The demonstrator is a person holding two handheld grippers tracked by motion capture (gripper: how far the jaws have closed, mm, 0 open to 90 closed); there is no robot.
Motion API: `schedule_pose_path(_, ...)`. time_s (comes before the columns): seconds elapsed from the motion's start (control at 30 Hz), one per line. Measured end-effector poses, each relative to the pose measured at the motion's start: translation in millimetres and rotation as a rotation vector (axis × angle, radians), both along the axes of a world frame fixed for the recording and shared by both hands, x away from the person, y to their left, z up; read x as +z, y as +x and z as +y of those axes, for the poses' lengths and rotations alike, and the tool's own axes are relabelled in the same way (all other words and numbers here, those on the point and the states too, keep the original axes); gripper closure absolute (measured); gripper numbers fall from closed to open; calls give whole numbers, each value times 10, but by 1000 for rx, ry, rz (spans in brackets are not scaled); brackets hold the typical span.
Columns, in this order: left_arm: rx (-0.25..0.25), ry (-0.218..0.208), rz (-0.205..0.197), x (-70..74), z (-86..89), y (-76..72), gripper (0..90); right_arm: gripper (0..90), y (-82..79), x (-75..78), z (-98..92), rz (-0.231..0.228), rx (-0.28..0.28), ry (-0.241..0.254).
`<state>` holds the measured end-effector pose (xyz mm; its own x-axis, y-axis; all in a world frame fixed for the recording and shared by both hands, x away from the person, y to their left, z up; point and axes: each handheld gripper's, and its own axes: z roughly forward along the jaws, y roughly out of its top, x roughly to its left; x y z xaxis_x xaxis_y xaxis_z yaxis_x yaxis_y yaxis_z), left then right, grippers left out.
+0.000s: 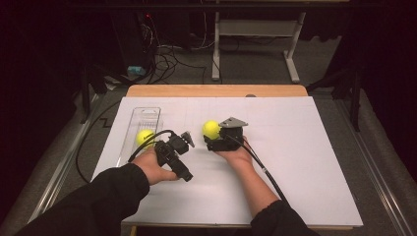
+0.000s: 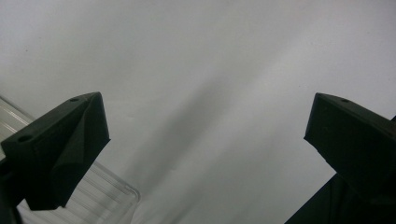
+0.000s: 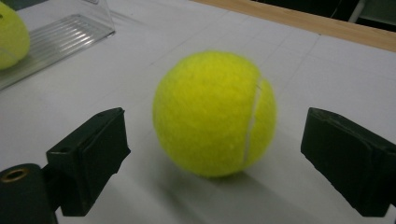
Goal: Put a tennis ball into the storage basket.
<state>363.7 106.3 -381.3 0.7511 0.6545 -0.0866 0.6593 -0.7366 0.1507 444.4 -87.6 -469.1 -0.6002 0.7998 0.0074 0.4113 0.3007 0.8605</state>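
Note:
A yellow tennis ball (image 1: pixel 211 129) rests on the white board (image 1: pixel 295 147) near the middle. My right gripper (image 1: pixel 215 139) is just behind it. In the right gripper view the ball (image 3: pixel 215 114) lies between and slightly ahead of the wide-apart jaws of that gripper (image 3: pixel 215 138), untouched. A second tennis ball (image 1: pixel 144 136) lies in a clear plastic tray (image 1: pixel 147 115) at the left. My left gripper (image 1: pixel 183 141) hovers to the right of the tray. In its own view the left gripper (image 2: pixel 205 135) is open over bare white board, with a tray corner (image 2: pixel 112 196) at lower left.
The wooden table edge (image 1: pixel 216 90) runs along the far side of the board. Black cables trail from both grippers toward the near edge. The second ball (image 3: pixel 11 39) and the tray (image 3: pixel 65 35) appear at the upper left of the right gripper view.

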Motion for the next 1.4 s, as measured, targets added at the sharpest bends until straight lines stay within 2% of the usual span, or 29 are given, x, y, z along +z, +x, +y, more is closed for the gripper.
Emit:
schedule_pose_path(0.2,1,-11,5,7,17,13,5,154,142,3,142,42,0,-58)
schedule_pose_path(0.27,0,-11,5,12,27,19,5,199,172,2,152,63,-12,-58)
schedule_pose_path(0.3,4,-13,3,16,34,21,5,264,193,-6,163,83,-14,-75)
schedule_pose_path(0.5,7,-22,-1,24,42,20,6,278,169,9,155,87,-28,-80)
schedule_pose_path(0.57,6,-22,1,32,39,23,6,279,68,47,114,63,-16,-73)
schedule_pose_path(0.63,7,-21,1,33,38,23,6,279,36,56,99,57,-14,-72)
schedule_pose_path(0.67,7,-18,2,32,34,22,6,279,-56,81,44,38,-6,-64)
schedule_pose_path(0.7,7,-18,2,32,34,22,6,279,-56,81,44,38,-6,-64)
schedule_pose_path(0.77,4,-16,-1,38,29,21,6,279,-153,101,-16,24,3,-53)
schedule_pose_path(0.83,8,-23,-6,47,26,17,6,279,-320,128,-90,2,24,-55)
schedule_pose_path(0.93,12,-26,-7,66,24,13,6,279,-415,148,-127,-7,32,-49)
schedule_pose_path(0.97,15,-25,-7,86,22,12,6,279,-523,171,-171,-20,46,-40)
schedule_pose_path(1.0,15,-25,-7,86,22,12,6,279,-523,171,-171,-20,46,-40)
schedule_pose_path(1.03,19,-30,-13,99,18,11,6,279,-639,191,-214,-35,54,-34)
schedule_pose_path(1.07,19,-30,-13,99,18,11,6,279,-639,191,-214,-35,54,-34)
schedule_pose_path(1.1,20,-30,-13,109,17,13,6,279,-751,201,-262,-44,63,-21)
schedule_pose_path(1.13,21,-29,-16,117,14,14,6,279,-751,201,-262,-44,63,-21)
schedule_pose_path(1.3,22,-32,-20,161,-1,15,6,279,-1044,170,-387,-61,75,-10)
schedule_pose_path(1.4,24,-36,-24,194,-10,5,6,279,-1126,158,-424,-61,78,0)
